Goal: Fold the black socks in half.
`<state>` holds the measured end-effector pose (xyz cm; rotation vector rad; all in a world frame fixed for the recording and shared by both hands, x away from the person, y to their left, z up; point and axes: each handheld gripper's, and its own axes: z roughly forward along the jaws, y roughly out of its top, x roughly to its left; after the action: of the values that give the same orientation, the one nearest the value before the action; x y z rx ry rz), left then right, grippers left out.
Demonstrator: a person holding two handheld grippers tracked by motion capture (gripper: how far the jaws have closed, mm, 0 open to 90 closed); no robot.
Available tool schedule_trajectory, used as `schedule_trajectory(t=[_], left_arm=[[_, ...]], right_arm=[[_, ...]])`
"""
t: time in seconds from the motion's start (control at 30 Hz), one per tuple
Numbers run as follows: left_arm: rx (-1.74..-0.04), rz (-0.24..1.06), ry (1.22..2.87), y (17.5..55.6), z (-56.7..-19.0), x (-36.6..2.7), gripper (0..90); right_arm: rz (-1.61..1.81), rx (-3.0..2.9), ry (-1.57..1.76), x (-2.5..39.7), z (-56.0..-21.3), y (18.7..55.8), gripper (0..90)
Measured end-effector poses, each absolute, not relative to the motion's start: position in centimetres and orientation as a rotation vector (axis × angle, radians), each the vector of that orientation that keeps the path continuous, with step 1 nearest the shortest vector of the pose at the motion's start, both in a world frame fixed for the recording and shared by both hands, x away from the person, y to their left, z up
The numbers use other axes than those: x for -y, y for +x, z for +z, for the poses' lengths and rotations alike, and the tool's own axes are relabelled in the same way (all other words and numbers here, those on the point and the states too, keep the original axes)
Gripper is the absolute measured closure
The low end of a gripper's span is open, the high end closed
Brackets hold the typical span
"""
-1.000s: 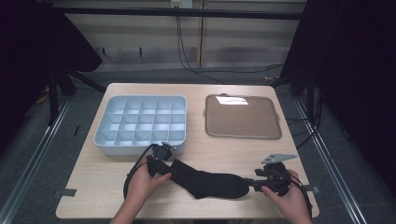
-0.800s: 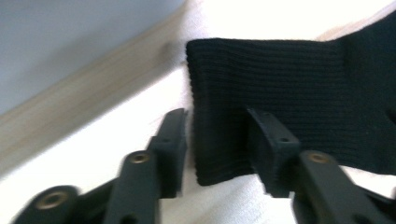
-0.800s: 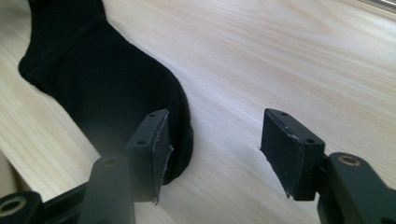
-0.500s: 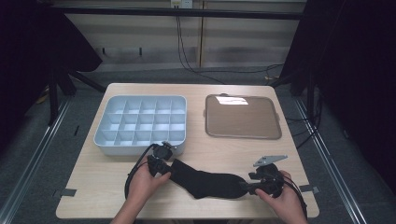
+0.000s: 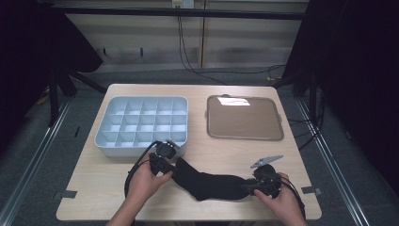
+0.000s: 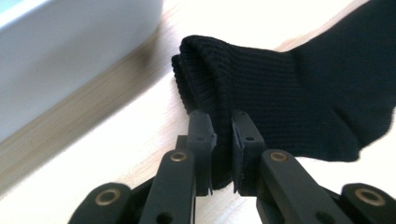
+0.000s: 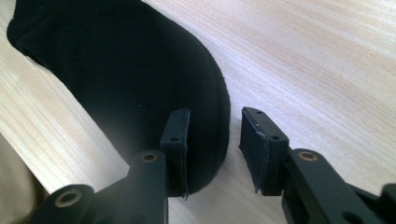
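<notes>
Because its jaws are pinched tight on the ribbed cuff, the left hand-held gripper (image 6: 222, 154) anchors one end of the black sock (image 5: 209, 181), which lies flat along the lower middle of the high view on the desk (image 5: 226, 155). The right hand-held gripper (image 7: 212, 144) stands open astride the toe, one jaw over the fabric and one on bare wood, seemingly ready to nip that end. Above, the compartment tray (image 5: 106, 141) sits upper left, the brown tray (image 5: 244, 120) upper right.

From overhead I see a dim room with a bright glare patch on the brown tray (image 5: 245, 117); my gripper views are bright, soft-focused at the jaws.
</notes>
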<state>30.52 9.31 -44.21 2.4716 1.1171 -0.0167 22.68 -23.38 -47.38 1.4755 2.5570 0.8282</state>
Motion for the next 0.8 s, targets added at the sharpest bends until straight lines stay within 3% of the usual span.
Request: schedule_trajectory(t=[0.3,0.47,0.8], left_arm=[[-1.044,-0.017,2.472,29.8,-41.9,-7.9,80.5],[-0.966,-0.018,2.482,29.2,-40.2,-6.7,80.6],[-0.871,-0.06,2.489,28.2,-39.3,-4.3,81.2]], right_arm=[[0.836,-2.556,1.516,23.4,-47.2,22.7,68.8],[0.839,-2.557,1.512,22.9,-47.0,22.8,75.8],[0.832,-2.565,1.515,22.7,-47.1,22.9,81.1]])
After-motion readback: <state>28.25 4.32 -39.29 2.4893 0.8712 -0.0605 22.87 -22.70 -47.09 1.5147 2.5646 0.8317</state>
